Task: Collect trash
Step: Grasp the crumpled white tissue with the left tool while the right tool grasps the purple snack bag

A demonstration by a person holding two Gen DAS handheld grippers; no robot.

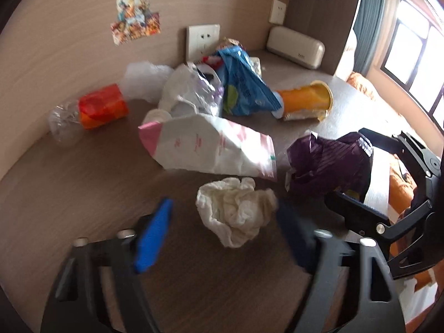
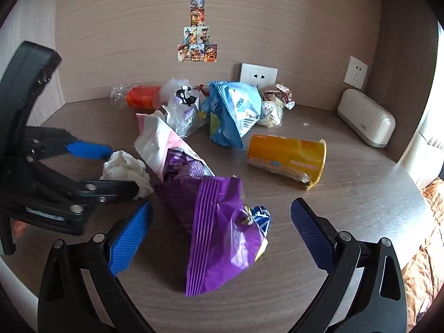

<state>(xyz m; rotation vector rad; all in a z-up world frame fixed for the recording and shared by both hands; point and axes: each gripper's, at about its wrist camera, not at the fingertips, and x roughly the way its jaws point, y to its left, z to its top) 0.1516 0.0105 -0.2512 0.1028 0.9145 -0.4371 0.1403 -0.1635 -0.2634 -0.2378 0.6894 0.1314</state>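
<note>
My left gripper [image 1: 222, 238] is spread wide around the crumpled tissue [image 1: 236, 211]; its fingers [image 1: 152, 238] are blurred, so I cannot tell if they touch it. My right gripper [image 2: 222, 233] also gapes, straddling the purple wrapper [image 2: 219, 230], whose far end tucks under the white and pink bag [image 2: 161, 141]. At one o'clock from it an orange cup [image 2: 285, 158] lies tipped. At twelve, a blue bag [image 2: 233, 111] half hides smaller wrappers. The clear bottle [image 2: 133, 97] at eleven is partly covered.
</note>
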